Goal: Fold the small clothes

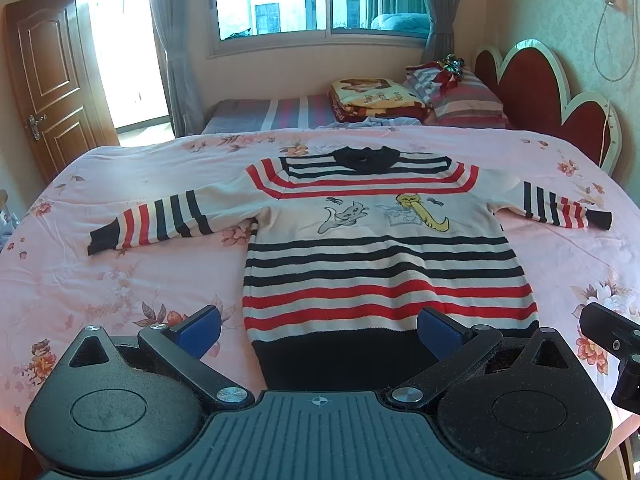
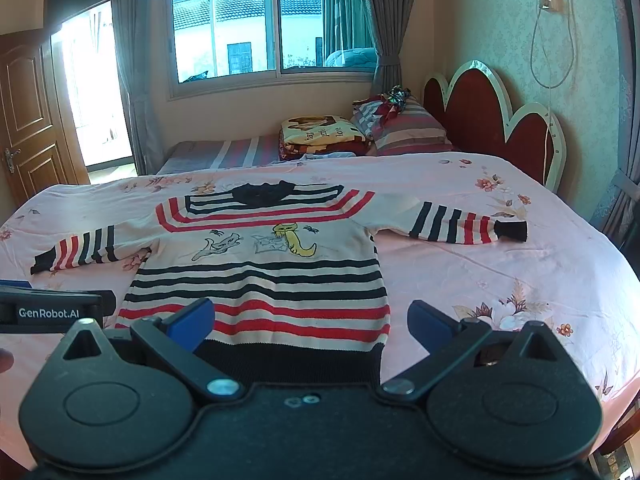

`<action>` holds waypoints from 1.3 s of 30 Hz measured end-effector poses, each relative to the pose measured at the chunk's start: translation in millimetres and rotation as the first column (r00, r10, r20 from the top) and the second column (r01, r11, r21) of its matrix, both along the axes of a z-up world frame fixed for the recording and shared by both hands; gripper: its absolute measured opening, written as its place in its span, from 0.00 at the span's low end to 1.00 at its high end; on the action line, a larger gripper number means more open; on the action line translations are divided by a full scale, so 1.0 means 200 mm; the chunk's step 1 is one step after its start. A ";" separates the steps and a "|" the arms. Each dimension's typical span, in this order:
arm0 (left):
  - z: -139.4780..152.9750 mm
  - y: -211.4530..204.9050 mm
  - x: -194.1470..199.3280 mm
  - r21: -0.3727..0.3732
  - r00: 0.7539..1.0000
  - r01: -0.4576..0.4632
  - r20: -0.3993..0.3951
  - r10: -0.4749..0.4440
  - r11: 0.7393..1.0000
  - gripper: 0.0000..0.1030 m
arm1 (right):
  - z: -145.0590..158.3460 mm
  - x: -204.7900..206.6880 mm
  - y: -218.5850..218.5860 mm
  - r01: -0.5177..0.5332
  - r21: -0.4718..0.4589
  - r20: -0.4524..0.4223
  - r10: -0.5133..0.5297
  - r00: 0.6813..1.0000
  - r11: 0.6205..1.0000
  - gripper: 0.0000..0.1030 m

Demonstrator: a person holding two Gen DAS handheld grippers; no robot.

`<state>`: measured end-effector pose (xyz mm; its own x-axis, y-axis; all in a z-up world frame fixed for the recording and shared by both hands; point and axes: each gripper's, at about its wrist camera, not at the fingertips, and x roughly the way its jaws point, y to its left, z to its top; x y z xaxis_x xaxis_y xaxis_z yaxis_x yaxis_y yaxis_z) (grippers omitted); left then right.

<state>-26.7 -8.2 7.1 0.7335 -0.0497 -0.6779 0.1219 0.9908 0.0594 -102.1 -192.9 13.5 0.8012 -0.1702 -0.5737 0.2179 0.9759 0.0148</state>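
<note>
A pink floral bedspread (image 1: 120, 280) covers the bed, and on it a small striped sweater (image 1: 384, 248) is laid flat, front up, collar at the far side and dark hem (image 1: 340, 360) at the near edge, both sleeves spread out to left and right. No fold has yet been made, so the task is judged to be at its opening step. The left gripper (image 1: 318, 330) is held wide apart over the hem's left corner; the right gripper (image 2: 310, 326) is likewise spread wide over the right corner. Next, a sleeve or a hem corner would need to be pinched and carried across the body.
</note>
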 end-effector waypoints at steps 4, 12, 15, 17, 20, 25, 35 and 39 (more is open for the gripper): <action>0.00 0.00 0.01 0.001 1.000 -0.001 0.000 0.001 1.000 1.00 | 0.00 0.00 0.00 0.001 -0.012 -0.019 -0.001 1.000 1.000 0.99; -0.03 0.00 0.05 -0.003 1.000 0.008 -0.011 -0.008 1.000 1.00 | -0.02 0.02 -0.03 0.045 0.023 0.023 -0.045 0.999 0.999 0.99; -0.05 -0.01 0.08 -0.009 1.000 0.007 -0.023 -0.007 1.000 1.00 | -0.05 0.03 -0.06 0.079 0.048 -0.037 -0.077 0.996 0.996 0.99; -0.07 -0.01 0.11 -0.008 0.999 0.002 -0.032 -0.002 1.000 1.00 | -0.07 0.05 -0.08 0.101 0.040 -0.087 -0.097 0.991 0.994 0.99; -0.09 -0.02 0.14 -0.007 0.999 0.000 -0.042 0.000 1.000 1.00 | -0.08 0.06 -0.11 0.122 0.000 -0.106 -0.122 0.987 0.992 0.99; -0.14 -0.07 0.25 -0.001 0.998 -0.013 -0.067 0.013 1.000 1.00 | -0.11 0.12 -0.17 0.135 -0.026 -0.079 -0.137 0.987 0.991 0.99; -0.23 -0.27 0.59 -0.031 0.994 -0.004 -0.110 0.001 1.000 1.00 | -0.17 0.38 -0.53 0.192 -0.003 -0.059 -0.192 0.980 0.981 0.99; -0.28 -0.38 0.75 -0.060 0.993 -0.008 -0.118 0.001 0.998 1.00 | -0.20 0.49 -0.73 0.220 0.043 -0.069 -0.217 0.974 0.975 0.99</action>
